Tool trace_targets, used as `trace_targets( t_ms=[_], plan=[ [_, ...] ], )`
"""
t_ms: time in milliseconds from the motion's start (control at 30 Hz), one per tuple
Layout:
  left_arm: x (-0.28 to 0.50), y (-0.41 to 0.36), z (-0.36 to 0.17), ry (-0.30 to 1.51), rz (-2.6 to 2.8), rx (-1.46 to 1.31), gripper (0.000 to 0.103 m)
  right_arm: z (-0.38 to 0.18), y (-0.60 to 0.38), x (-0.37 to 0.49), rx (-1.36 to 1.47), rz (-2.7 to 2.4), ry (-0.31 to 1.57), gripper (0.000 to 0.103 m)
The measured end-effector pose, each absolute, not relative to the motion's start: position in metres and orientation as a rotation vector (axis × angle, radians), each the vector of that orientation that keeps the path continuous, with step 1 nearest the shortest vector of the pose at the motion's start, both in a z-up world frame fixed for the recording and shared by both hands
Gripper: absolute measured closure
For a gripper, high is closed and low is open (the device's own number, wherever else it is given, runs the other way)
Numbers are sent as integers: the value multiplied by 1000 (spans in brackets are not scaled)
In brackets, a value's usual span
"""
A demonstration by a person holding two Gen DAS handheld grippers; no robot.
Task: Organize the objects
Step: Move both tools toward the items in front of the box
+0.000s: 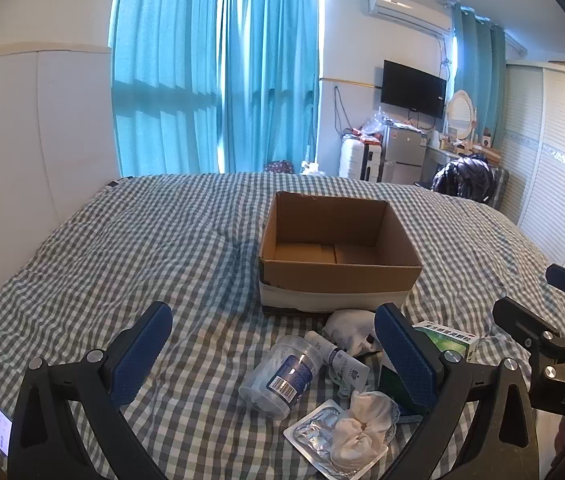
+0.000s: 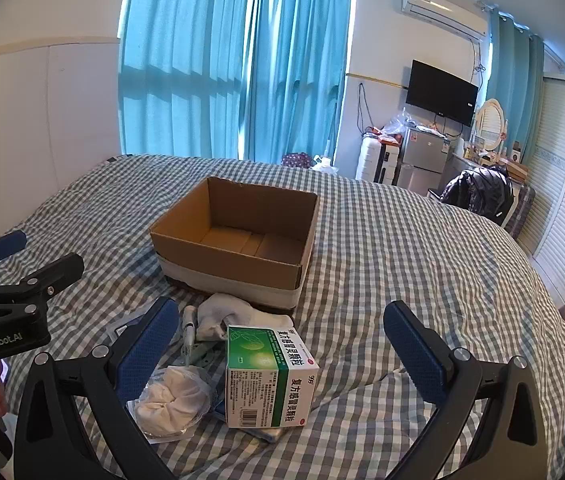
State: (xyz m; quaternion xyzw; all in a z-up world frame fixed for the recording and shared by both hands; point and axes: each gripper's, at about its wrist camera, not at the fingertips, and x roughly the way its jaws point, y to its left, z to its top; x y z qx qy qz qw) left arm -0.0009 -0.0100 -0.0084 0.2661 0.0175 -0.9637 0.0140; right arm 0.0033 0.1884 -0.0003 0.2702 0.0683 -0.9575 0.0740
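From the left wrist view, the left hand-held gripper (image 1: 274,344) stands wide and holds nothing, tilted down over a small heap of things on the bed (image 1: 122,240). Between its fingers lie a clear plastic jar (image 1: 280,376) on its side, a small tube (image 1: 336,354) just beside it, a foil blister pack (image 1: 322,440) and a bagged white wad (image 1: 362,424) resting on that pack. The empty cardboard box (image 1: 338,252) sits just beyond the heap, with a white sock (image 1: 348,326) against its near wall. The jar looks the easiest first pick for this side: it should be taken across its body, not its rounded ends, since it may roll on the soft sheet.

From the right wrist view, the right hand-held gripper (image 2: 282,344) is likewise wide and empty. The green and white medicine carton (image 2: 272,376) lies between its fingers, nearer the left one, so the gripper should probably centre on it before closing on the two long sides. The box is close ahead, and a lift clear of its near wall would be wise.
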Motion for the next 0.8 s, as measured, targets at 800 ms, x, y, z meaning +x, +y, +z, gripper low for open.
trace_targets(
  t_ms=[800],
  plan=[
    [0,-6,-11,21,-2986,849,0,-5,185,2,839,-2839,198,0]
  ],
)
